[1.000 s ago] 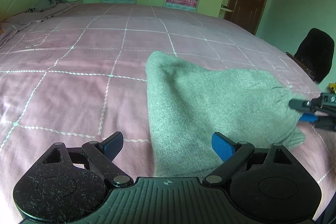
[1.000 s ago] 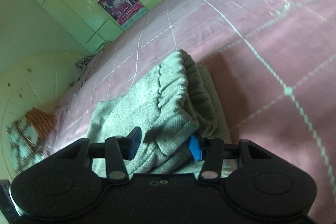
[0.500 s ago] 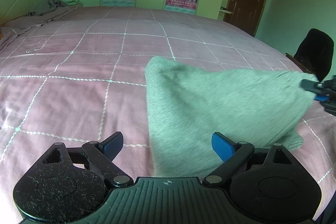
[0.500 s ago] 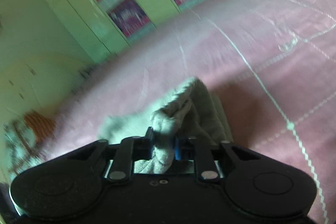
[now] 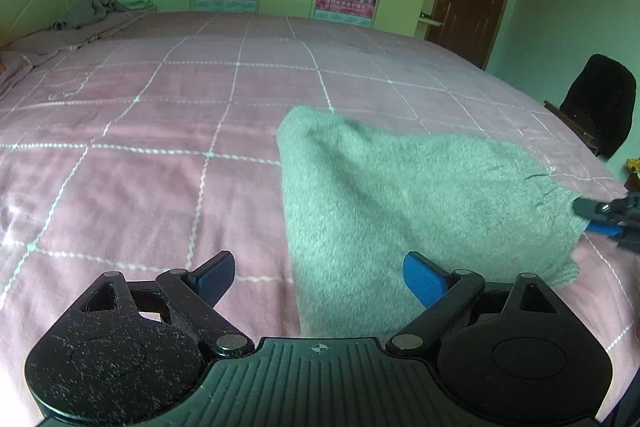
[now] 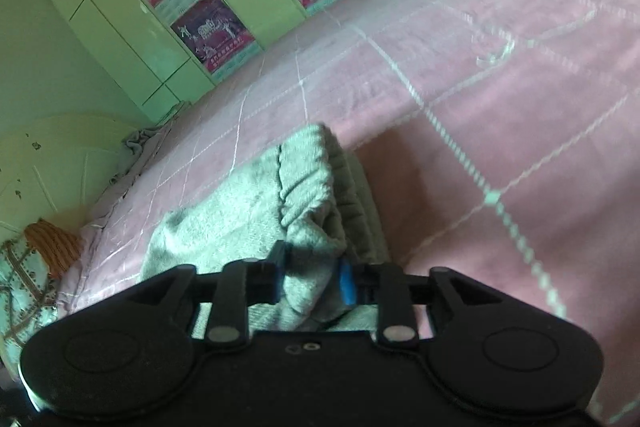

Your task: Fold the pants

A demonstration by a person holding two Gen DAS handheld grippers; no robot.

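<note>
- The pink bedspread [image 5: 140,187] with its white grid lines fills most of both views and carries everything else.
- The grey pants [image 5: 400,195] lie folded on it, right of centre in the left wrist view; a gathered, ribbed edge shows in the right wrist view [image 6: 308,183].
- The left gripper [image 5: 320,277] hovers low over the bed with its blue-padded jaws spread wide and nothing between them; the near edge of the pants lies straight ahead, running under the right finger.
- The right gripper [image 6: 310,279] has a bunch of the pants' fabric between its pads, the jaws drawn in against the cloth; in the left wrist view it [image 5: 600,217] sits at the pants' far right corner.
</note>
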